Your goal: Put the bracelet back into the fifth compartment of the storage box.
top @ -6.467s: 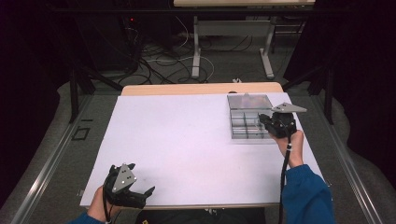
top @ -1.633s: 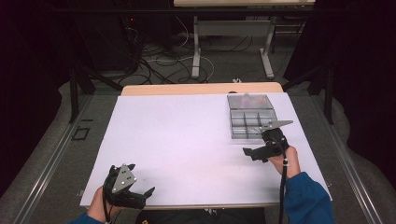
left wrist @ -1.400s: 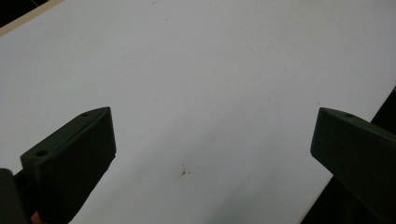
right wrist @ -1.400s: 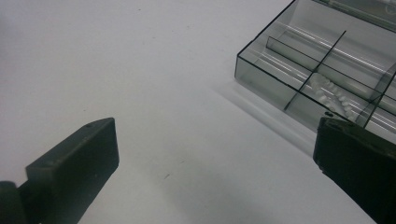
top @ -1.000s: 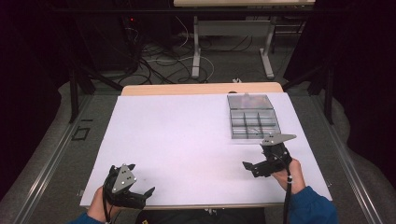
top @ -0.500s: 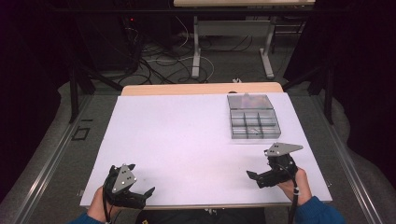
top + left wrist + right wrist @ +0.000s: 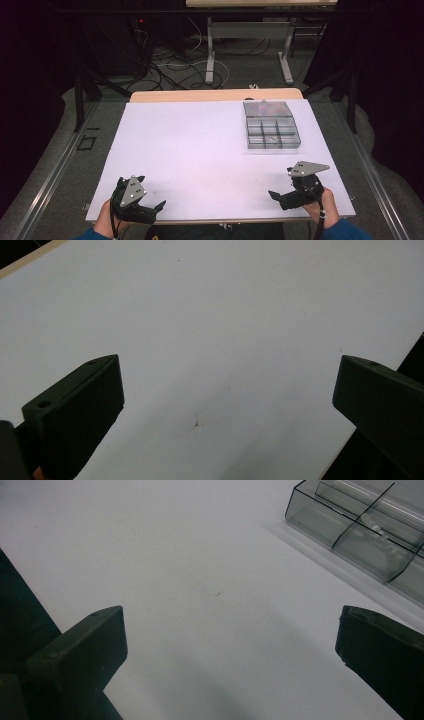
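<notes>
The right tongs (image 7: 284, 192) are spread wide with nothing between the jaws, resting low over the white worktop (image 7: 200, 150) at about five o'clock in the high view. The left tongs (image 7: 150, 200) at seven o'clock are likewise spread wide and hold nothing, bare worktop showing between their jaws in the left gripper view. The clear compartment box (image 7: 271, 131) sits at about one o'clock on the worktop, well apart from both tongs. In the right gripper view the box (image 7: 370, 530) is cut off at the upper right edge. Its contents are too faint to make out.
</notes>
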Available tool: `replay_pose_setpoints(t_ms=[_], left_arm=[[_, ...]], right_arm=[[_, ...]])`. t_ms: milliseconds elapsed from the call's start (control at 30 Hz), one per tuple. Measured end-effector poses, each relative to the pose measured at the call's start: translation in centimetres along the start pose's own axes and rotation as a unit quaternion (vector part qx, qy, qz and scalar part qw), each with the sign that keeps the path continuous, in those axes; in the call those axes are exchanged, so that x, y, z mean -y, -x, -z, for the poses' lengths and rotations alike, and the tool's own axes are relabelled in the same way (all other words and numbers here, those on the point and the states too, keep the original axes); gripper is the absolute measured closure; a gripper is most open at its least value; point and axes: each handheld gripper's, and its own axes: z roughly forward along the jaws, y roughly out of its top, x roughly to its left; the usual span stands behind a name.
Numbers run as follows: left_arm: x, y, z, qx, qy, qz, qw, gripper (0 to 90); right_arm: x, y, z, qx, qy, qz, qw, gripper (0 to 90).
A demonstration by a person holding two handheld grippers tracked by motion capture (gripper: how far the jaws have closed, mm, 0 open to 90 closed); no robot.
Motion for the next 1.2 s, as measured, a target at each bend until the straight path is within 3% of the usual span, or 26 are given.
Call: replay_pose_setpoints(t_ms=[533,1033,1200], left_arm=[[0.0,0.0,0.0,0.0,-0.002,0.0,1.0,0.1],[0.0,0.0,-0.1,0.001,-0.003,-0.002,1.0,0.1],[0.0,-0.1,-0.1,0.0,-0.004,-0.005,1.0,0.1]], right_arm=[[1.8,-0.3,0.5,0.003,-0.001,-0.001,1.0,0.0],[2.5,-0.5,0.3,0.007,-0.005,0.013,0.9999,0.0],[2.5,-0.5,0.5,0.007,-0.004,0.007,0.9999,0.0]])
